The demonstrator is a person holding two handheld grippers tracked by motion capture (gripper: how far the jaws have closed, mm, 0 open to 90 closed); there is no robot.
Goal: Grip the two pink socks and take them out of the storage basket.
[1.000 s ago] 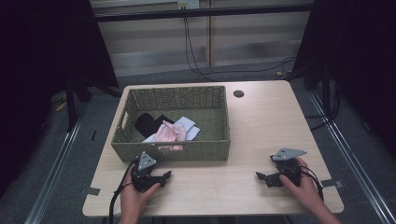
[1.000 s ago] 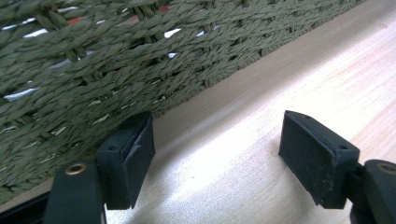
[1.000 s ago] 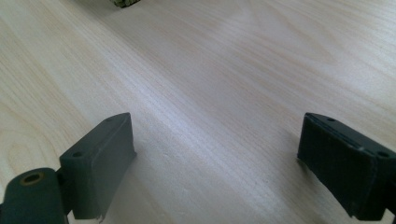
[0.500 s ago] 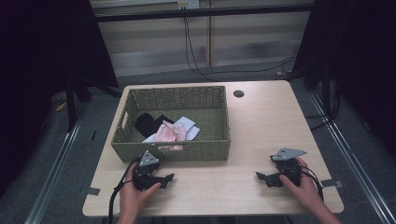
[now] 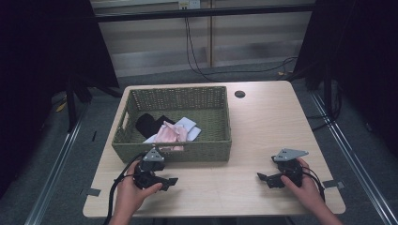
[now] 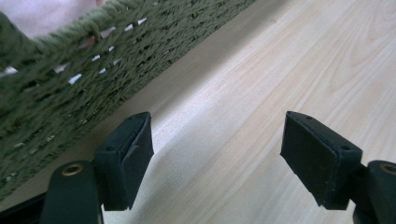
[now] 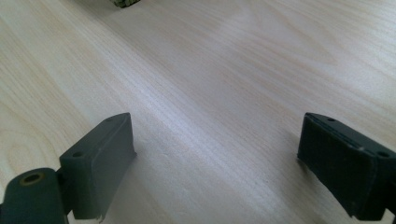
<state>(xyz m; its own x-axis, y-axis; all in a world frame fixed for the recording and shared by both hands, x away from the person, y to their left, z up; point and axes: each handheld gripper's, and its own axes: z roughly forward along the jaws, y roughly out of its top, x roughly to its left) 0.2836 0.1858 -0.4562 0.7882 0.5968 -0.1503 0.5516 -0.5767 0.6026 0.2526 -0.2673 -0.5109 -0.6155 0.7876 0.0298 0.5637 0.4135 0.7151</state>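
A green woven basket (image 5: 211, 149) stands on the left half of the wooden table (image 5: 263, 122). Inside it lie a black cloth (image 5: 149, 123), a pink cloth (image 5: 170, 133) and a white cloth (image 5: 189, 125). My left gripper (image 5: 165, 182) rests on the table just in front of the basket's near wall, open and empty. The left gripper view has that woven wall (image 6: 70, 65) close on the left, with bare wood between the jaws. My right gripper (image 5: 264, 178) rests near the table's front right, open, over bare wood (image 7: 215, 107).
A round dark grommet hole (image 5: 240, 94) sits at the back of the table. Cables (image 5: 197, 51) hang behind the far edge. Grey floor and metal rails (image 5: 347, 140) flank the table on both sides.
The left gripper has shifted slightly forward and right along the front of the basket. The right gripper has stayed in place.
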